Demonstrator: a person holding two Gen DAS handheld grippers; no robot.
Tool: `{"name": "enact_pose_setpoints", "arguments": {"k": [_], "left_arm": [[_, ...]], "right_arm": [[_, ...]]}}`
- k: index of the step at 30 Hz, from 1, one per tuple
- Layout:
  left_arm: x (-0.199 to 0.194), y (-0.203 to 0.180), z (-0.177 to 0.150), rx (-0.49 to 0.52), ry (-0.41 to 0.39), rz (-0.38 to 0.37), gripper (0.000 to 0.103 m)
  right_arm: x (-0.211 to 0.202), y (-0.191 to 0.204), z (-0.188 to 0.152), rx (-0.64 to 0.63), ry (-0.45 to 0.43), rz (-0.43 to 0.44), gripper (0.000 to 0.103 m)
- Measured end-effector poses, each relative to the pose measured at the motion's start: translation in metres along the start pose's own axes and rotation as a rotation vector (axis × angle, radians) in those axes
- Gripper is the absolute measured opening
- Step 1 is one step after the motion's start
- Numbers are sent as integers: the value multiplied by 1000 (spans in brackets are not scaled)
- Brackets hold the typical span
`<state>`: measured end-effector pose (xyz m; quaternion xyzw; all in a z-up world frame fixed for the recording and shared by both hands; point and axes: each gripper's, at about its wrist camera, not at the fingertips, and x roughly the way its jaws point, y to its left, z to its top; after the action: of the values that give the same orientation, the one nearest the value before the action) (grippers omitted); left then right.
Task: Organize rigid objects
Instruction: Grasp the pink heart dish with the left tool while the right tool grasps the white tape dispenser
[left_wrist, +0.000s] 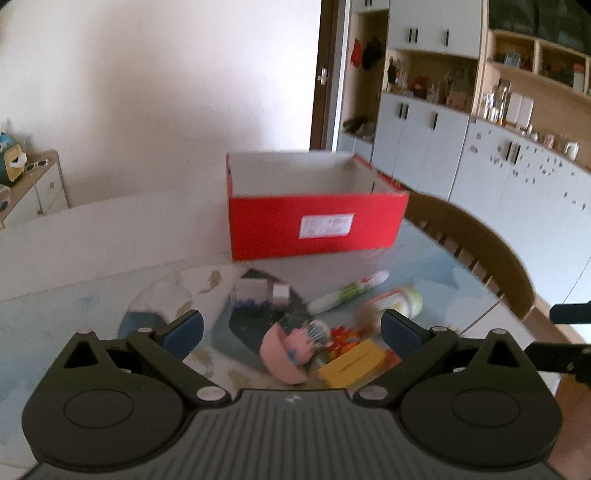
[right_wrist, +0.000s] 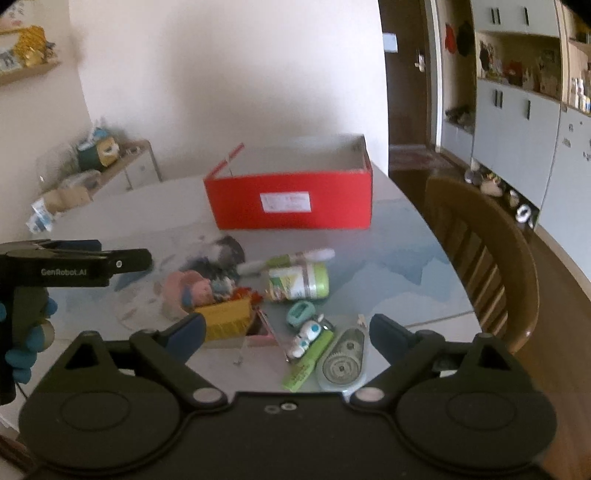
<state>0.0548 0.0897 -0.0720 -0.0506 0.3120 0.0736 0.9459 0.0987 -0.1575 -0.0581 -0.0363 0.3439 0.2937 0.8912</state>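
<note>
An open red box (left_wrist: 314, 229) (right_wrist: 291, 206) stands at the far side of the table. In front of it lies a pile of small objects: a pink toy (left_wrist: 284, 354) (right_wrist: 188, 291), a yellow box (left_wrist: 351, 363) (right_wrist: 225, 317), a green-capped jar (right_wrist: 299, 282) (left_wrist: 399, 301), a white-green tube (left_wrist: 347, 291) (right_wrist: 288, 260), a correction tape (right_wrist: 341, 365), a green marker (right_wrist: 306, 363) and a small white figure (right_wrist: 306, 334). My left gripper (left_wrist: 291, 328) is open and empty above the pile. My right gripper (right_wrist: 288, 328) is open and empty over the near objects.
A wooden chair (right_wrist: 484, 258) (left_wrist: 476, 251) stands at the table's right edge. The left gripper's body (right_wrist: 74, 264), held by a blue-gloved hand, shows at the left of the right wrist view. A low cabinet (right_wrist: 110, 173) stands by the far wall.
</note>
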Motion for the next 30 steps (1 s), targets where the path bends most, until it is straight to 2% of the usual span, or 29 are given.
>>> {"name": "enact_pose_setpoints", "arguments": {"k": [7,13,16,17,22,24,28,30], "left_arm": [[33,12,-10,3,71,-17,102],[53,20,-14,10,115,-6,102],[63,23,-15,14,134,-10,101],[65,24,-15,12,137,-12,98],[74,31,-18,10,164,-25,89],[78,33,-19,11,179,-28,74],[86,35,-22,16,211,-37,72],[89,36,-23,24,219,-46,68]], "right_arm": [[34,-5,-6,-16,81,-62,84],[63,-28,-12,49,154,-159,76],[75,-31,-14,59,186,-172,67],[77,-32,-16,60,194,-173,63],[87,-30,-21,43,240,-181,59],[91,-29,-22,42,255,-186,57],[97,-29,-23,46,273,-182,57],[100,-28,-22,42,282,-186,57]]}}
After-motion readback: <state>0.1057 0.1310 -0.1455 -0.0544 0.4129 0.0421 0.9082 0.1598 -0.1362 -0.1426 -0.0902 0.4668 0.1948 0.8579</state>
